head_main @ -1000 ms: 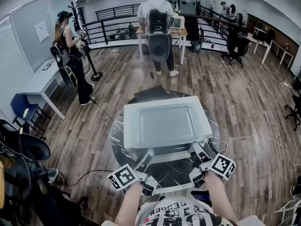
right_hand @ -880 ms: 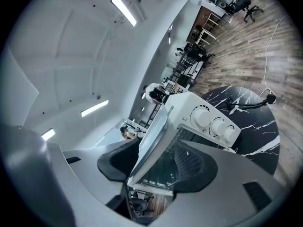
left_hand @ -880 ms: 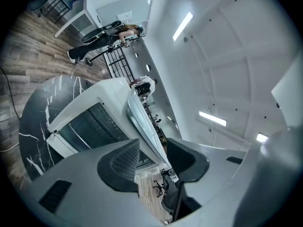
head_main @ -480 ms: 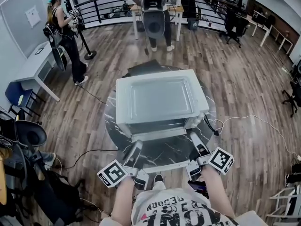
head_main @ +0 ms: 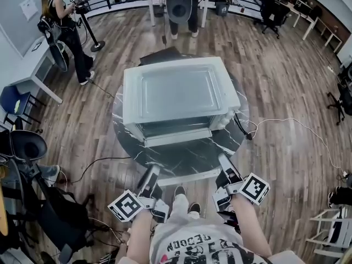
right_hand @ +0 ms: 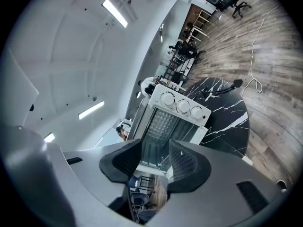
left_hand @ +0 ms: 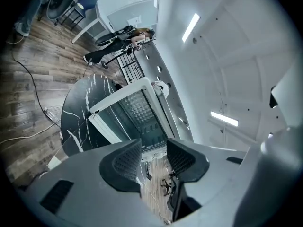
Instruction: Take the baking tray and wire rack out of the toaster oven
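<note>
Both tools were held short of the desk's (head_main: 190, 159) near edge. The left tool (head_main: 148, 176) was spread and empty. The right tool (head_main: 224, 164) was also empty, its jaws just narrowed a little but left apart. The oven (head_main: 175, 89) stood straight ahead, well apart, mouth turned toward them, long axis side to side. Mesh taken for the rack (right_hand: 163, 121) was seen inside, but the tray could not be made out. Neither tool was judged nearer.

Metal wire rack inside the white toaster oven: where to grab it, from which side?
Probably the metal wire rack's front edge, coming in level over the lowered glass door. The white toaster oven's walls close off every other side.
</note>
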The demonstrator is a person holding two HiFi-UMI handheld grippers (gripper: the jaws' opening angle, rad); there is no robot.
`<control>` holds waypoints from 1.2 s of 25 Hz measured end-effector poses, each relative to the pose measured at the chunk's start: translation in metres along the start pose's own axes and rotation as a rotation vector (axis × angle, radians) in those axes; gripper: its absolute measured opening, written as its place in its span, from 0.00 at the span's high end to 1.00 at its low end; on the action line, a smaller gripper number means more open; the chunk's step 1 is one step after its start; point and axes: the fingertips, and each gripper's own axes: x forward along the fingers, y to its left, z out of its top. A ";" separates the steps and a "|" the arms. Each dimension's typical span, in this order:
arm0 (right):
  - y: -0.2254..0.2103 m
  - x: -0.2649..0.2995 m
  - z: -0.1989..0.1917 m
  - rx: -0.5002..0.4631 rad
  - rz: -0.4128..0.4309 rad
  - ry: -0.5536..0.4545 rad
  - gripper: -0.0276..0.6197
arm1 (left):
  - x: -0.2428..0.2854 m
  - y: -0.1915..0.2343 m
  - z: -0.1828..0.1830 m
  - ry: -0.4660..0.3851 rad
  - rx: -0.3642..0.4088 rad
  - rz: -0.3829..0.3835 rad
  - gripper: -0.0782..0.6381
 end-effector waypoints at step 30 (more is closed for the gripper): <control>-0.068 0.119 -0.046 0.095 -0.105 0.014 0.71 | 0.115 0.121 0.026 -0.030 -0.063 0.122 0.66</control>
